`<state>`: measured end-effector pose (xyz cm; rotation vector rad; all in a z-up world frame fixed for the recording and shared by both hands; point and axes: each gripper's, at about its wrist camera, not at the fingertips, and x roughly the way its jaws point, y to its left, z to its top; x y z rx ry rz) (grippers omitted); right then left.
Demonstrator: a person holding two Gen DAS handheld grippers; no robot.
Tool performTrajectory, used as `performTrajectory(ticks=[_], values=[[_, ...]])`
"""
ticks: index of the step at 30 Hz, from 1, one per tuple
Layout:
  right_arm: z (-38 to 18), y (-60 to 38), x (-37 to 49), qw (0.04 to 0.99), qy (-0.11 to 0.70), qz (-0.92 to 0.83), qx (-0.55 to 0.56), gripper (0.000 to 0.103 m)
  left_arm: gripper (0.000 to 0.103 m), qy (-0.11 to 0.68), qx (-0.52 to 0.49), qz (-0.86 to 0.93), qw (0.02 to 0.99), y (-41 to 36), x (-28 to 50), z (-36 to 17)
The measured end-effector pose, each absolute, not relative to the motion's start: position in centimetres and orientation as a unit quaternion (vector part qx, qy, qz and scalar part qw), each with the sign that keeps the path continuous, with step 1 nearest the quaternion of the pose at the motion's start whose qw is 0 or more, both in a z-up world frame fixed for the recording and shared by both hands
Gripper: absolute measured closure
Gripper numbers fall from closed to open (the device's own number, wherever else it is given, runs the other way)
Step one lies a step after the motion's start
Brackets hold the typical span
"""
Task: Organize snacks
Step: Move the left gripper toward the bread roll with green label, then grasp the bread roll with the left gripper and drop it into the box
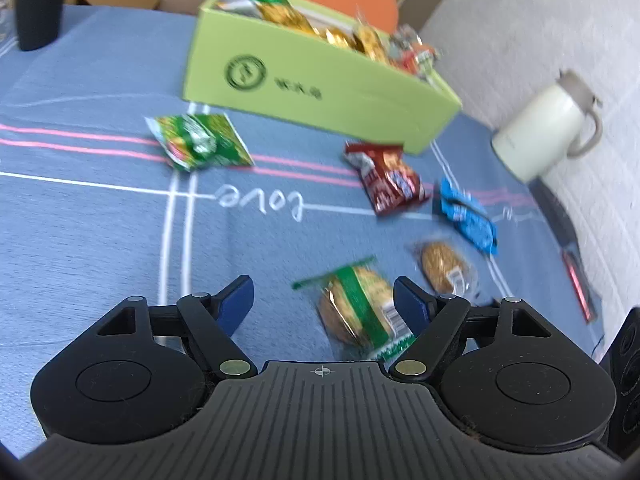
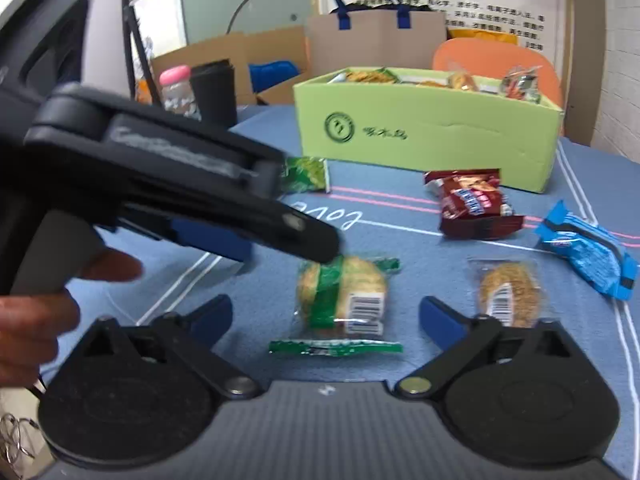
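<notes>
Left gripper point(image 1: 323, 294), jaws spread wide and holding nothing, hovers above the blue tablecloth point(image 1: 100, 240); the green-banded cookie packet point(image 1: 360, 312) lies on the cloth between its blue fingertips, nearer the right-side one, which appears just beside the wrapper. Right gripper point(image 2: 325, 312), jaws likewise wide apart and empty, faces the same green-banded cookie packet point(image 2: 342, 300), which sits centred in the gap between its fingers without touching either. In the right wrist view the left gripper point(image 2: 288, 236) reaches in from the left, its tip over the packet's far left corner. A clear-wrapped round cookie point(image 1: 444, 268) lies just beside the first packet, on the right-hand side of both views; a blue packet point(image 1: 468, 216) and a red packet point(image 1: 386, 178) lie farther out, and a green packet point(image 1: 198, 142) rests apart, near the light green box point(image 1: 320, 92), already holding snacks, which stands at the far side of the table. Bare cloth stretches to the left of the packets, around the stitched word "love" point(image 1: 260, 200). A white mug point(image 1: 548, 128) stands at the table's right edge by the wall, and a black cup point(image 1: 38, 4) at the far left corner.
</notes>
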<state>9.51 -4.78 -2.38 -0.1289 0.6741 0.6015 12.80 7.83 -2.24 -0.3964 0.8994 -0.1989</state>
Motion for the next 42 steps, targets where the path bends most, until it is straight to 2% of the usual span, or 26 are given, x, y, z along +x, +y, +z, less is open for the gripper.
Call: performTrajectory(ticks=[2, 3, 4, 5, 7, 9, 11, 17, 23, 29, 31, 32, 33, 35, 36, 38, 42], values=[[-2.7, -4.4, 9.7, 0.898, 0.323, 0.289, -0.074, 0.02, 0.043, 0.433, -0.175, -0.095, 0.879, 7.2, 12.7, -2.5], [-2.7, -4.3, 9.7, 0.9, 0.319, 0.287, -0.081, 0.023, 0.048, 0.432, -0.164, -0.095, 0.882, 6.8, 12.7, -2.5], [-2.7, -4.2, 9.7, 0.901, 0.316, 0.284, -0.088, 0.037, 0.055, 0.431, -0.153, -0.096, 0.884, 6.5, 12.8, -2.5], [-2.7, -4.3, 9.6, 0.903, 0.31, 0.283, -0.091, 0.048, 0.07, 0.431, -0.144, -0.102, 0.885, 6.1, 12.8, -2.6], [-2.5, -4.6, 9.7, 0.903, 0.313, 0.283, -0.086, 0.049, 0.073, 0.425, -0.13, -0.104, 0.89, 5.6, 12.6, -2.4], [-2.4, -4.9, 9.8, 0.905, 0.31, 0.277, -0.087, 0.049, 0.081, 0.421, -0.13, -0.109, 0.891, 5.4, 12.6, -2.3], [-2.1, -5.2, 10.2, 0.908, 0.308, 0.272, -0.077, 0.049, 0.083, 0.415, -0.14, -0.113, 0.892, 5.6, 13.0, -1.6], [2.3, -5.1, 14.5, 0.928, 0.242, 0.269, -0.092, 0.049, 0.083, 0.344, -0.127, -0.111, 0.924, 5.5, 17.4, 3.9], [7.0, -3.2, 22.8, 0.938, 0.186, 0.273, -0.101, 0.048, 0.082, 0.3, -0.129, -0.088, 0.941, 7.3, 25.9, 8.8], [6.6, -1.2, 30.2, 0.932, 0.206, 0.289, -0.077, 0.048, 0.08, 0.318, -0.113, -0.05, 0.94, 8.6, 32.4, 8.1], [5.5, -0.9, 31.7, 0.927, 0.224, 0.293, -0.065, 0.044, 0.079, 0.334, -0.108, -0.041, 0.936, 8.8, 33.9, 6.8], [4.9, -0.7, 32.3, 0.926, 0.231, 0.293, -0.062, 0.032, 0.072, 0.342, -0.11, -0.041, 0.932, 9.0, 34.5, 6.1], [4.4, -0.4, 32.8, 0.923, 0.242, 0.291, -0.069, 0.027, 0.056, 0.347, -0.118, -0.043, 0.93, 9.3, 34.8, 5.6], [4.3, -0.2, 33.0, 0.922, 0.241, 0.289, -0.092, 0.008, 0.035, 0.331, -0.136, -0.047, 0.933, 9.9, 34.2, 5.3], [4.6, -0.4, 32.5, 0.926, 0.23, 0.283, -0.101, 0.005, 0.027, 0.316, -0.143, -0.043, 0.937, 10.2, 33.6, 5.6], [5.4, -1.1, 31.8, 0.93, 0.215, 0.278, -0.107, 0.005, 0.025, 0.283, -0.15, -0.038, 0.947, 10.7, 32.1, 6.7], [6.5, -2.0, 31.5, 0.936, 0.206, 0.271, -0.092, 0.005, 0.014, 0.226, -0.136, -0.02, 0.964, 11.8, 27.8, 9.7]])
